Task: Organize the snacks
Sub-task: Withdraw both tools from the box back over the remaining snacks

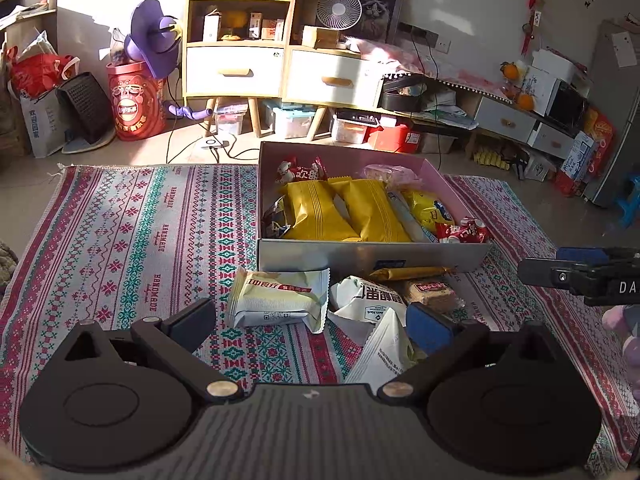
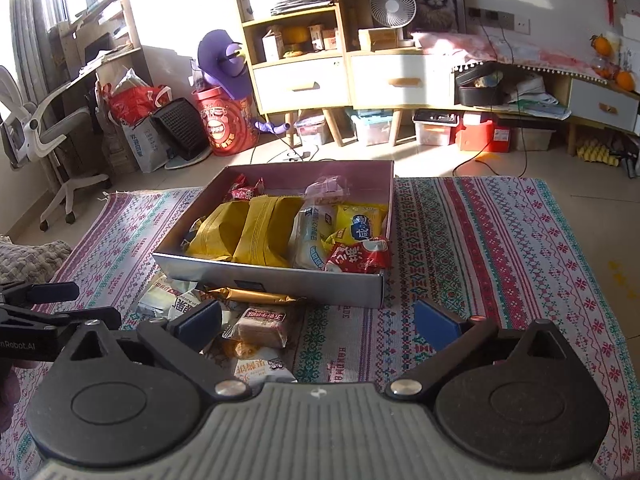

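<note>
Both the left gripper [image 1: 316,326] and the right gripper [image 2: 318,322] are spread wide, nothing pinched. Loose snack packets [image 1: 280,300] lie just before the half-filled box [image 1: 372,258]; one must be grasped next, it is judged. A patterned rug [image 1: 132,232] lies beneath, cluttered shelves [image 1: 240,28] beyond.

open box [image 1: 372,258] packed with yellow snack packets [image 1: 320,212], loose wrapped snacks [image 1: 280,298] heaped before it

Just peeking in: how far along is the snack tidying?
Mostly done: the box already holds yellow packets and others. Nothing is in hand; the left gripper and right gripper are open. Left: loose packets on the rug in front.
</note>
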Tool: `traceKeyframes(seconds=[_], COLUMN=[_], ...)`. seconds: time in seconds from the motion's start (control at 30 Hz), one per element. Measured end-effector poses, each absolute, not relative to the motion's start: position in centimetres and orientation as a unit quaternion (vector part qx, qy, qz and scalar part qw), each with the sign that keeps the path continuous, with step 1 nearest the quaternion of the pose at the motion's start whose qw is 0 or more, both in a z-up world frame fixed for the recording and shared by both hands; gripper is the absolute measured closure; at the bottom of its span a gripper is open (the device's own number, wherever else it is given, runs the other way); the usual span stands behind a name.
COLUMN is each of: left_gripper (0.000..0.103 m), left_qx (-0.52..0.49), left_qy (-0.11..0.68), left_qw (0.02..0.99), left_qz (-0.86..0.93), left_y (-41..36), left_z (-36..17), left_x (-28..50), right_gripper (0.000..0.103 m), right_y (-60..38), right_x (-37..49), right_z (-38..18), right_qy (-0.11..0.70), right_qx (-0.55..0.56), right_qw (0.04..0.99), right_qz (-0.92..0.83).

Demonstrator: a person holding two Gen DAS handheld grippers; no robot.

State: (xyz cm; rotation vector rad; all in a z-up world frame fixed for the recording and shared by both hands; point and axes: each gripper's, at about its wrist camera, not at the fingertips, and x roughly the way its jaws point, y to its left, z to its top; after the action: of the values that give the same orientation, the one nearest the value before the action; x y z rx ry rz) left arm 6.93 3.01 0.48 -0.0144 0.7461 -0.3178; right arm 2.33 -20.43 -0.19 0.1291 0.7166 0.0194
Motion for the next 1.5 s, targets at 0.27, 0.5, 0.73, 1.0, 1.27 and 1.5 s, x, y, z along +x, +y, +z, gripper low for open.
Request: traceKeyframes(seconds=[0.27, 0.5, 0.73, 1.0, 1.27, 1.5], left_gripper=[0.0, 0.0, 0.0, 0.0, 0.0, 0.026], left_qx=[0.005, 0.018, 0.026, 0.024, 0.052, 0.035], left_qy=[0.363, 0.366, 0.38, 0.368, 0.37, 0.379], left_qw=[0.919, 0.917, 0.909, 0.899, 0.887, 0.88], left_qz=[-0.153, -0.155, -0.17, -0.235, -0.271, -0.284], left_y=[4.0, 5.2, 5.5, 2.7, -1.0, -1.8], left_z=[-0.2, -1.3, -2.9, -2.5, -3.9, -4.5], left_x=[5.2, 4.2, 3.9, 3.3, 4.4, 5.8], right_gripper=[0.001, 0.001, 0.001, 0.001, 0.001, 0.001], right_y=[-19.4, -18.0, -16.7, -17.7, -18.9, -19.1], right_x=[0.8, -0.2, -0.2, 0.6, 1.1, 1.6], right_z=[-1.0, -1.6, -2.2, -2.3, -2.9, -3.4], right_qy=[0.352, 0.343, 0.348, 0.351, 0.367, 0.38], right_qx=[0.038, 0.018, -0.002, 0.014, 0.035, 0.027], right_qw=[0.935, 0.938, 0.934, 0.935, 0.929, 0.924], right_qz=[0.031, 0.054, 0.076, 0.043, 0.028, 0.033])
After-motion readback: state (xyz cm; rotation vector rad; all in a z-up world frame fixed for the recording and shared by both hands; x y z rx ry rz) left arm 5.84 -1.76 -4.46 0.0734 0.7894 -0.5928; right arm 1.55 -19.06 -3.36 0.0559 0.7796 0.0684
